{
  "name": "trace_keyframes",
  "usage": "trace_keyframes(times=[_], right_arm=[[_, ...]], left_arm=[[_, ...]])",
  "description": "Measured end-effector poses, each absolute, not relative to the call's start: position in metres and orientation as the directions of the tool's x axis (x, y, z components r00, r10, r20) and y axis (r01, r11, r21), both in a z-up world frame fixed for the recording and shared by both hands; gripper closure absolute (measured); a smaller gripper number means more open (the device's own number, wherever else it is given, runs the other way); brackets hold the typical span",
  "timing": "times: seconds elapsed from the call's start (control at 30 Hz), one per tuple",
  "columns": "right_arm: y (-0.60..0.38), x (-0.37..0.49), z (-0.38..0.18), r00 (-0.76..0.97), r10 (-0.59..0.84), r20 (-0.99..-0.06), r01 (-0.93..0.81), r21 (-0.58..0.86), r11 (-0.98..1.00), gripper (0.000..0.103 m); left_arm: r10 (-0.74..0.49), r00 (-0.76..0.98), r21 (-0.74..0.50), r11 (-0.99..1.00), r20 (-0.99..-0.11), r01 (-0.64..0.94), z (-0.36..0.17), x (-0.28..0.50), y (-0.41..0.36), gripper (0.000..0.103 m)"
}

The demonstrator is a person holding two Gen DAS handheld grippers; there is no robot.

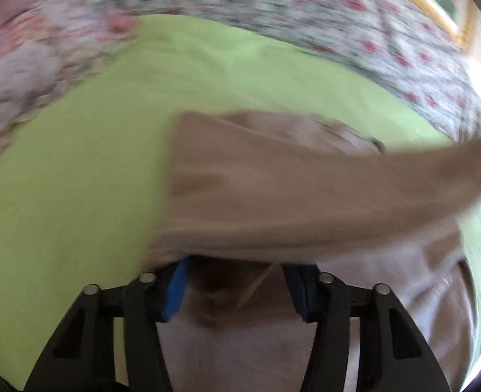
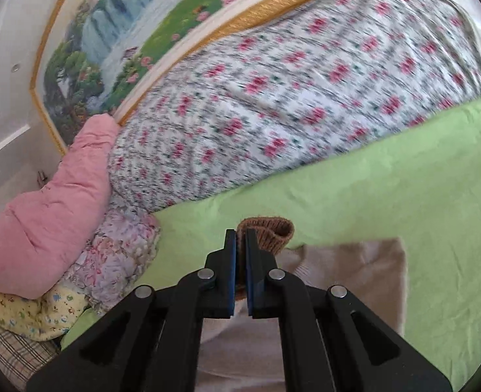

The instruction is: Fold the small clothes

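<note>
A small beige knit garment (image 1: 273,202) lies on a green sheet (image 1: 77,179), part of it lifted and stretched toward the right edge of the left wrist view. My left gripper (image 1: 237,261) has its jaws wide apart just under the garment's near edge; the blue pads (image 1: 176,290) hold nothing I can see. My right gripper (image 2: 241,251) is shut on the garment's brown ribbed cuff (image 2: 270,232) and holds it above the beige body (image 2: 355,271) on the green sheet (image 2: 371,189).
A floral quilt (image 2: 273,98) is heaped behind the sheet. A pink quilt (image 2: 51,222) and patterned bedding (image 2: 28,313) lie at the left. A framed landscape painting (image 2: 126,32) hangs on the wall behind.
</note>
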State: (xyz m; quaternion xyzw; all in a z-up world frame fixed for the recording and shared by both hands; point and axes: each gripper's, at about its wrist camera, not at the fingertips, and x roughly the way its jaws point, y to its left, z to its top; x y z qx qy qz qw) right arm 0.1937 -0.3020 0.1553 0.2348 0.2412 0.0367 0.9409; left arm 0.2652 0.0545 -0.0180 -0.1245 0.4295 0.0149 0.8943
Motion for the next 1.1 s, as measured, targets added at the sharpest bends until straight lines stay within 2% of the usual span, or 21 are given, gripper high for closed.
trace_keyframes(times=[0.03, 0.07, 0.13, 0.3, 0.37, 0.4, 0.43, 0.47, 0.57, 0.67, 0.77, 0.83, 0.97, 1.07, 1.1], right_arm=[[-0.307, 0.192, 0.148, 0.877, 0.184, -0.444, 0.055, 0.474, 0.879, 0.098], [-0.311, 0.191, 0.142, 0.875, 0.187, -0.447, 0.062, 0.486, 0.872, 0.097], [-0.315, 0.191, 0.131, 0.868, 0.194, -0.458, 0.071, 0.499, 0.864, 0.098], [-0.319, 0.195, 0.116, 0.854, 0.205, -0.478, 0.082, 0.513, 0.855, 0.098], [-0.324, 0.193, 0.117, 0.86, 0.197, -0.471, 0.081, 0.507, 0.858, 0.098], [-0.327, 0.192, 0.117, 0.862, 0.182, -0.473, 0.084, 0.488, 0.869, 0.098], [-0.33, 0.191, 0.115, 0.86, 0.147, -0.488, 0.104, 0.451, 0.886, 0.098], [-0.335, 0.19, 0.107, 0.853, 0.115, -0.51, 0.13, 0.421, 0.898, 0.098], [-0.353, 0.189, 0.064, 0.799, 0.086, -0.595, 0.208, 0.409, 0.888, 0.098], [-0.361, 0.19, 0.023, 0.731, 0.079, -0.677, 0.263, 0.386, 0.884, 0.098], [-0.367, 0.181, 0.018, 0.747, 0.078, -0.66, 0.274, 0.412, 0.869, 0.098], [-0.368, 0.181, 0.013, 0.718, 0.07, -0.693, 0.287, 0.386, 0.877, 0.098], [-0.364, 0.181, 0.001, 0.653, 0.067, -0.755, 0.306, 0.344, 0.888, 0.097], [-0.368, 0.173, 0.004, 0.657, 0.08, -0.749, 0.311, 0.366, 0.877, 0.096], [-0.368, 0.172, 0.005, 0.647, 0.081, -0.758, 0.317, 0.365, 0.875, 0.096]], left_arm=[[-0.119, 0.625, -0.264, 0.954, -0.771, -0.143, -0.019, 0.265, 0.067, 0.068], [-0.164, 0.622, -0.321, 0.935, -0.766, -0.149, -0.021, 0.264, 0.078, 0.068], [-0.181, 0.624, -0.357, 0.919, -0.76, -0.168, -0.022, 0.254, 0.087, 0.068], [-0.076, 0.628, -0.245, 0.951, -0.774, -0.187, -0.02, 0.232, 0.077, 0.068], [-0.057, 0.644, -0.247, 0.947, -0.763, -0.208, -0.018, 0.224, 0.082, 0.068], [-0.006, 0.642, -0.219, 0.942, -0.767, -0.253, -0.018, 0.219, 0.089, 0.058], [0.045, 0.634, -0.19, 0.936, -0.772, -0.297, -0.018, 0.217, 0.095, 0.034], [0.058, 0.633, -0.199, 0.924, -0.772, -0.327, -0.021, 0.216, 0.103, 0.029], [0.016, 0.614, -0.257, 0.899, -0.789, -0.354, -0.034, 0.213, 0.119, 0.03], [0.025, 0.614, -0.239, 0.908, -0.789, -0.345, -0.034, 0.212, 0.117, 0.03], [0.042, 0.604, -0.203, 0.922, -0.796, -0.331, -0.035, 0.214, 0.11, 0.03], [0.05, 0.603, -0.19, 0.925, -0.796, -0.328, -0.037, 0.213, 0.107, 0.03], [0.038, 0.61, -0.223, 0.912, -0.792, -0.346, -0.038, 0.215, 0.114, 0.03], [0.026, 0.598, -0.228, 0.91, -0.801, -0.345, -0.035, 0.214, 0.116, 0.03], [0.009, 0.596, -0.234, 0.915, -0.803, -0.329, -0.031, 0.211, 0.115, 0.033]])
